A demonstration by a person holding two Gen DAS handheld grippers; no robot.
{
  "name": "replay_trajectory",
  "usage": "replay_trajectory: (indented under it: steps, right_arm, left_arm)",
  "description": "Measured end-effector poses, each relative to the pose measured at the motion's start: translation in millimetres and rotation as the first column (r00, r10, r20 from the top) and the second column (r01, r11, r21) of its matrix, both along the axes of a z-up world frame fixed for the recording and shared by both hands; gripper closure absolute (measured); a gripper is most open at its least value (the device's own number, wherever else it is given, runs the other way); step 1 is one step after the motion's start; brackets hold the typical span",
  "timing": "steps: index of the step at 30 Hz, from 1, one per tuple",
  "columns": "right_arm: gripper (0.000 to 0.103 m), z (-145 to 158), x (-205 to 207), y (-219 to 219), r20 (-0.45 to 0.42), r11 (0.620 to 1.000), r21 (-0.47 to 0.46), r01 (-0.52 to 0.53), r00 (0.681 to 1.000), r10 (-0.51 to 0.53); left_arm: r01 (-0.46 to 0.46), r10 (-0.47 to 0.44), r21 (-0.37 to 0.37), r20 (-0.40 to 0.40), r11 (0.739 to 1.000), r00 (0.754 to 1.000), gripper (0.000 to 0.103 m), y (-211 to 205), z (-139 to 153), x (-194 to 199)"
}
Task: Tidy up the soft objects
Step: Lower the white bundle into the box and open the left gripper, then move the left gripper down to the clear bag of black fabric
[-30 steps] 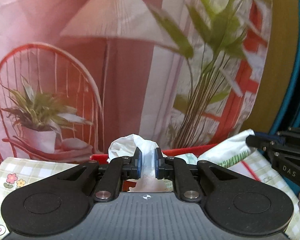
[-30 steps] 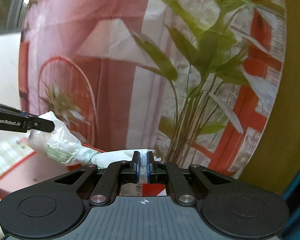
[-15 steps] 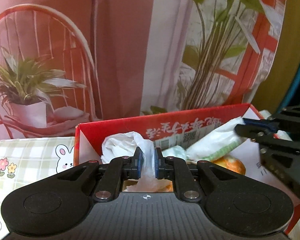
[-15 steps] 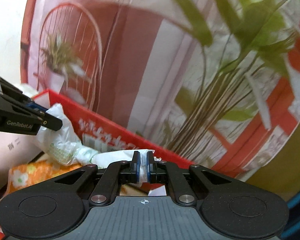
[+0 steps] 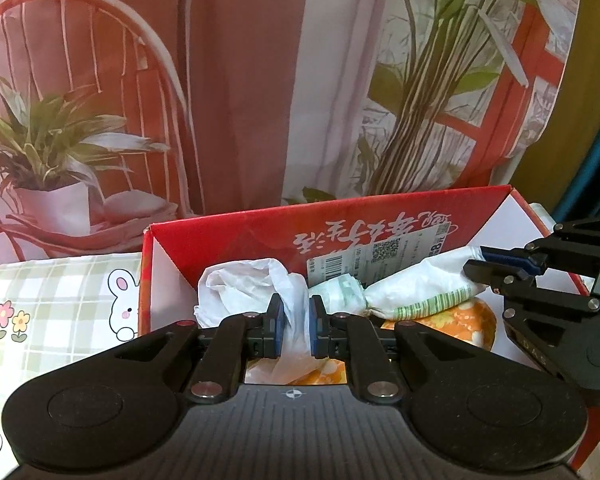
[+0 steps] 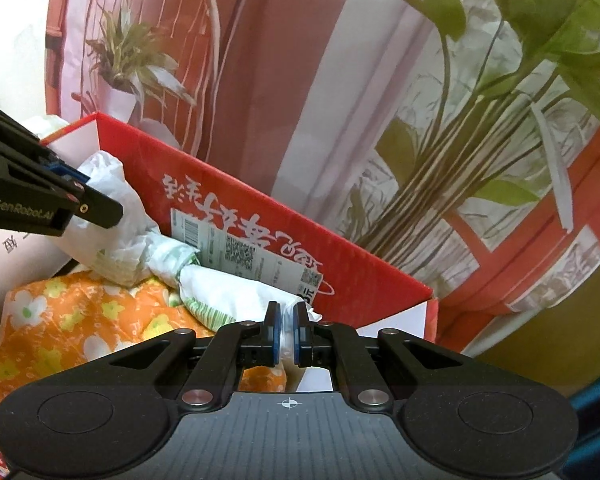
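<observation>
A white, green-striped plastic bag (image 5: pixel 424 292), twisted in the middle, stretches between my two grippers inside a red cardboard box (image 5: pixel 260 236). My left gripper (image 5: pixel 296 320) is shut on its crumpled left end. My right gripper (image 6: pixel 286 330) is shut on the other end, and it shows at the right of the left wrist view (image 5: pixel 500 268). The bag (image 6: pixel 220 292) hangs just above an orange flowered cloth (image 6: pixel 80 320) that lies in the box. The left gripper's fingers (image 6: pixel 88 204) show at the left of the right wrist view.
The box (image 6: pixel 360 276) has white inner walls and a barcode label (image 6: pixel 236 252) on its far wall. A printed backdrop with a plant and chair (image 5: pixel 220 100) stands right behind it. A checked bunny tablecloth (image 5: pixel 60 308) lies to the left.
Both grippers have come down with the bag, from above the box's rim into the box. The orange cloth has come into view beneath the bag.
</observation>
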State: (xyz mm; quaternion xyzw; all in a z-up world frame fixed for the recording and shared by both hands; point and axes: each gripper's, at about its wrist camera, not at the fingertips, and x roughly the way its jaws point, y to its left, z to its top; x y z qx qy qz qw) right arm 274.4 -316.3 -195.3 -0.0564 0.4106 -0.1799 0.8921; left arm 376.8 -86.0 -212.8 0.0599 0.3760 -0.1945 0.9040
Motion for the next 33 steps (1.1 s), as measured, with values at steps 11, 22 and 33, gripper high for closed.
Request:
replay_trajectory:
  steps: [11,22,33]
  right_arm:
    - [0.057,23.8,-12.4,-10.6,0.059,0.996,0.077,0.034,0.998,-0.038]
    - [0.011,64.7,-57.0,-0.8,0.162,0.982,0.182,0.045,0.984,-0.075]
    - [0.000,89.6,-127.4,41.4,0.282,0.975,0.222,0.033,0.954,-0.096]
  left_arm:
    - [0.003,-0.001,-0.057,0.022,0.998,1.000,0.040,12.2,19.0,-10.7]
    - [0.031,-0.027,-0.032,0.102,0.999,0.994,0.005,30.5,52.7,-71.1]
    - [0.002,0.001,-0.027,0.086,1.000,0.996,0.000,65.9,56.7,-148.3]
